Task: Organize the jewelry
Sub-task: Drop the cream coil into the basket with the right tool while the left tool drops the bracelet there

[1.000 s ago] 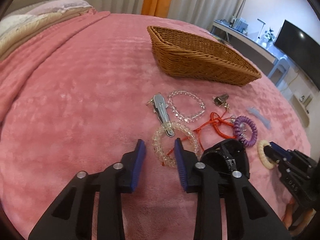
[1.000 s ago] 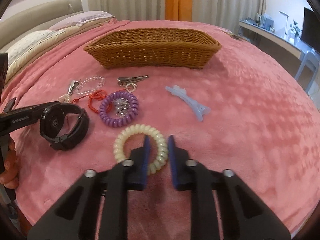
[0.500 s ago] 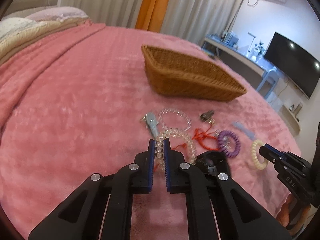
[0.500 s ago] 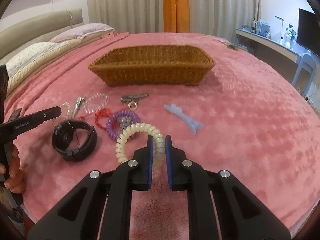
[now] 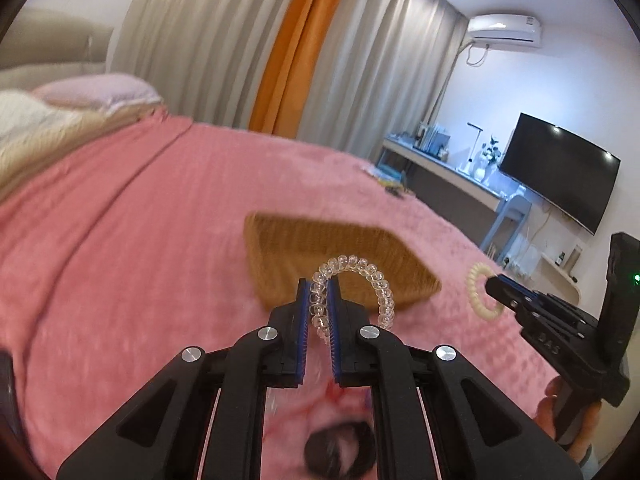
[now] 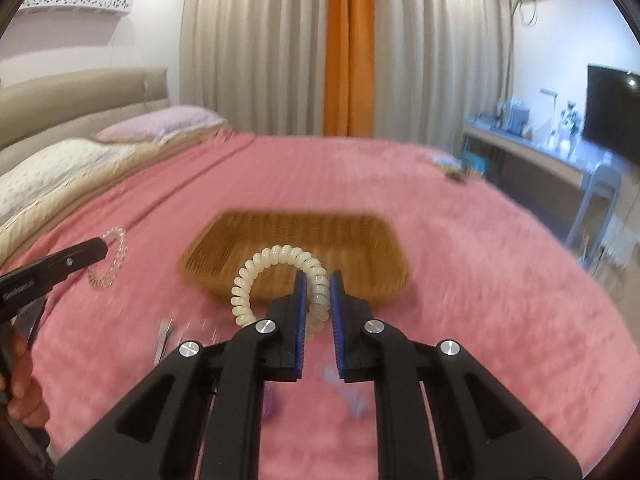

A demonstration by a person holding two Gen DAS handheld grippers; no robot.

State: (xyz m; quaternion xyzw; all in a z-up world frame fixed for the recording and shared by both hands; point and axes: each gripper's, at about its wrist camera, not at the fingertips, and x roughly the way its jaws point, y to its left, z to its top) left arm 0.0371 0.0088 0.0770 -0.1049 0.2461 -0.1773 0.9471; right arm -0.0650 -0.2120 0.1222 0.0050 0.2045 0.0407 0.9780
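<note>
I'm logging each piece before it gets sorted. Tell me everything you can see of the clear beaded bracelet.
The clear beaded bracelet is a ring of translucent, glassy-looking round beads, seemingly two rows side by side. The left gripper is shut on one side of it between its blue pads, and the rest arcs up and to the right. It is lifted off the pink blanket, in front of the wicker basket, touching nothing else. In the right wrist view it shows as a small ring at the gripper's tip.

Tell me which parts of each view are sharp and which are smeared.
Left wrist view: the left hand-held gripper and its clear bead bracelet are crisp; the wicker basket and pink blanket are motion-blurred. Right wrist view: the right hand-held gripper and cream coil hair tie are sharp, the basket smeared.
</note>
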